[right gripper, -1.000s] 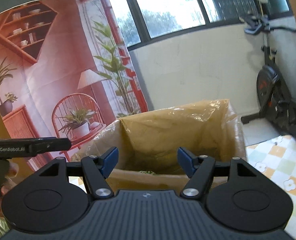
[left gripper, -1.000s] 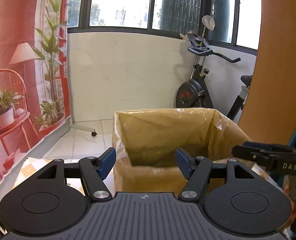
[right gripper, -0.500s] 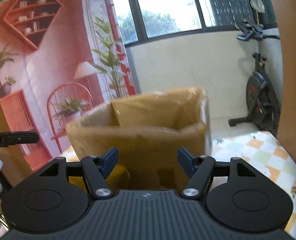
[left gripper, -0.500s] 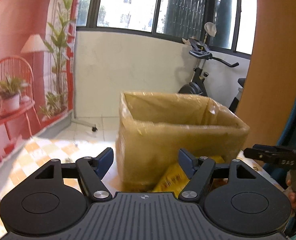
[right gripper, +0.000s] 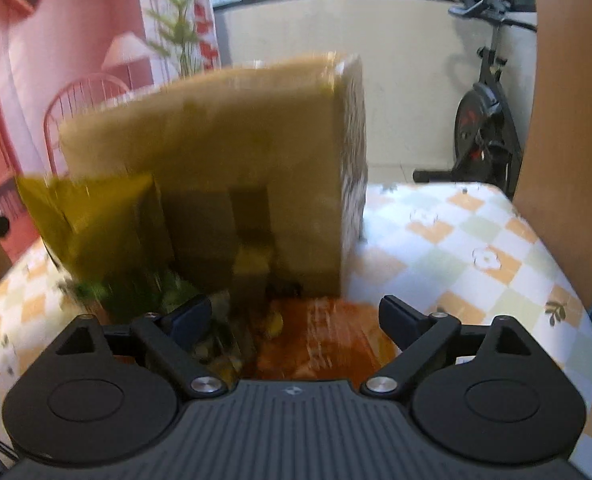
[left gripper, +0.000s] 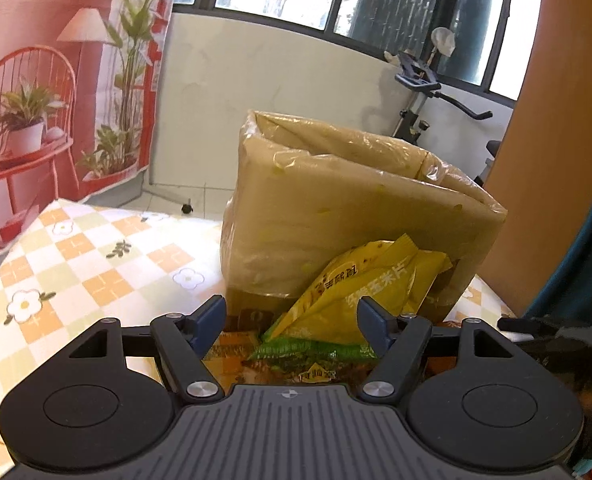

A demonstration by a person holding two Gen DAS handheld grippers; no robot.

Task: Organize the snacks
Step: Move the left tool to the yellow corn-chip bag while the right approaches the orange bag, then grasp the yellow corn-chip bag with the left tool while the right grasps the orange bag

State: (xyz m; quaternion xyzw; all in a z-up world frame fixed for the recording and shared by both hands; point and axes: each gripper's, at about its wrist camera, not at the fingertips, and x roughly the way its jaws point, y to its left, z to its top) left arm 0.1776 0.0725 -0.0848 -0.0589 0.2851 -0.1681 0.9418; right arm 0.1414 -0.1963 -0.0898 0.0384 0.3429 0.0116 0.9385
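A cardboard box (left gripper: 355,208) lined with a clear plastic bag stands on the table. A yellow snack bag (left gripper: 359,292) leans on its near wall, with more packets (left gripper: 315,372) lying below it. My left gripper (left gripper: 292,320) hovers low in front of that bag, open, its pads touching nothing. The right wrist view is blurred by motion. There the box (right gripper: 236,160) fills the middle, with the yellow bag (right gripper: 96,216) at its left. My right gripper (right gripper: 294,320) is opening its jaws over an orange packet (right gripper: 319,344) on the table, with the pads clear of it.
The checked flower-print tablecloth (left gripper: 96,264) runs left of the box, and its right part (right gripper: 475,256) ends at a rounded edge. A red printed backdrop (left gripper: 36,100) hangs at the left. An exercise bike (right gripper: 483,128) and a wooden panel (left gripper: 555,160) stand behind.
Both grippers dropped from above the box's open top to table level in front of it. The snack packets came into view. The right jaws spread wider.
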